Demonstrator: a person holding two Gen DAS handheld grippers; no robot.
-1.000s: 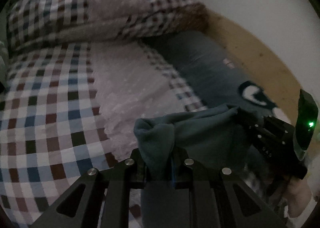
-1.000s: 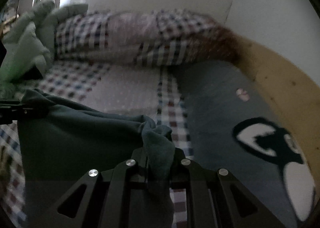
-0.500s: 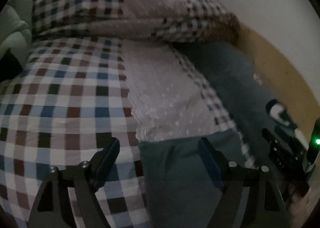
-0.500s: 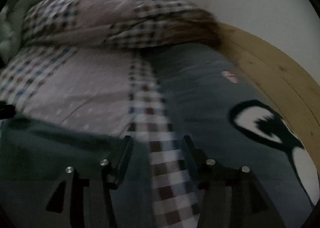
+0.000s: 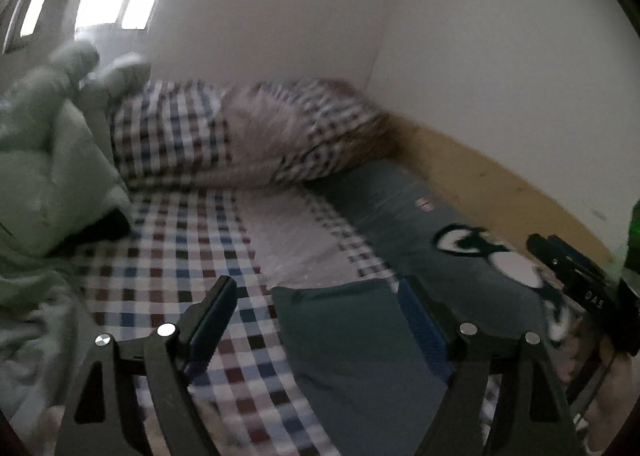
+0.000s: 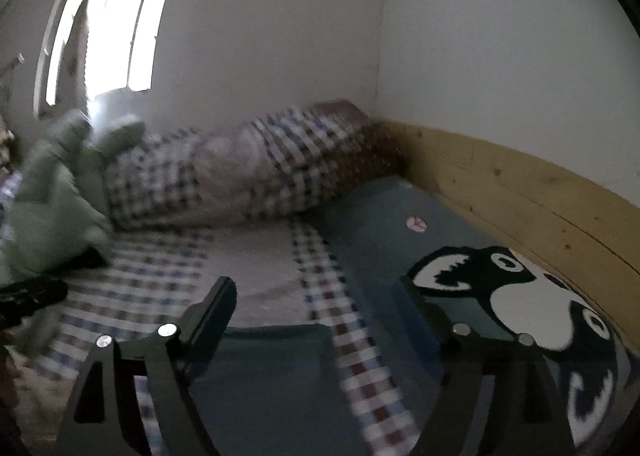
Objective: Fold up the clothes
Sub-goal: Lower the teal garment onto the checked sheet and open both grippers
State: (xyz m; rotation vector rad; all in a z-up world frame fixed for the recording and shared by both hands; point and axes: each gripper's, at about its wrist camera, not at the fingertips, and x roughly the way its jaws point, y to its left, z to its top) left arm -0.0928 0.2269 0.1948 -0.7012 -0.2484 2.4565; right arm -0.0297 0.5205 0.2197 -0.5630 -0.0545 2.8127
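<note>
While both sets of jaws are opening with nothing between them, the teal garment [image 5: 360,340] is seen lying flat on the checked bedspread [image 5: 168,256] below the left gripper [image 5: 320,320] and right gripper [image 6: 320,320]. Soft, light, limp cloth is judged; corners or hem edges should be pinched.

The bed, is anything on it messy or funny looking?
Mostly tidy. The dark green cloth lies flat and folded on the checked bedspread. The one messy thing is the pale green garment, crumpled in a heap at the left edge beside the checked pillow. It looks not yet folded.
</note>
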